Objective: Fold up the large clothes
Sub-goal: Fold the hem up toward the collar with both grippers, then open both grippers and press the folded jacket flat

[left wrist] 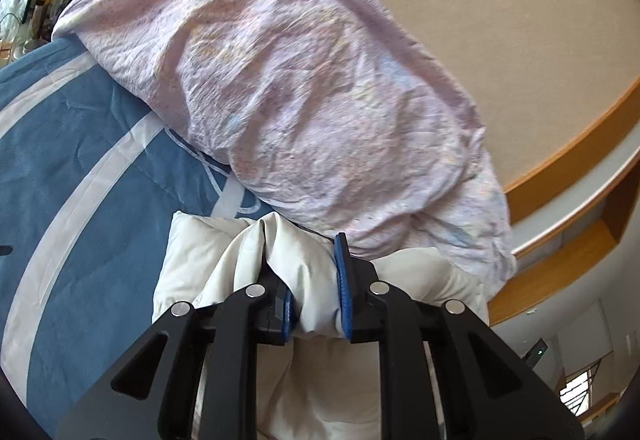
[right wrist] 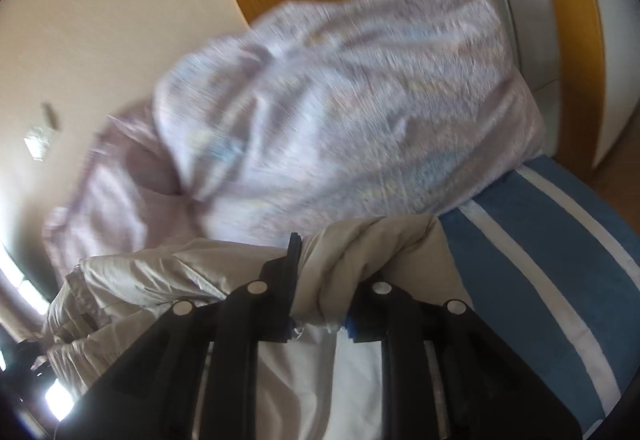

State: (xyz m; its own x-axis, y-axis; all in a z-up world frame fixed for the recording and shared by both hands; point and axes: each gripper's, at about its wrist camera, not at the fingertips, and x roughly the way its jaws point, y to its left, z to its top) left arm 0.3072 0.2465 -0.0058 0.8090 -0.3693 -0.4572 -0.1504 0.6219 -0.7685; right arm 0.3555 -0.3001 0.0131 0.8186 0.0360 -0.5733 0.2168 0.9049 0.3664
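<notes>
Both our claws are clamped on the cream padded jacket (left wrist: 280, 252) over the blue striped bedspread (left wrist: 80, 160), left gripper (left wrist: 316, 276) and right gripper (right wrist: 324, 280) pinching bunched folds of what we judge soft, light, slippery fabric, best taken thick.

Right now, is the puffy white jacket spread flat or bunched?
Bunched: the puffy white jacket is gathered in folds between both grippers' fingers, left gripper, right gripper.

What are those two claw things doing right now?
Left gripper: closed on the puffy cream-white padded garment.
Right gripper: closed on a bunched fold of the same garment.
</notes>
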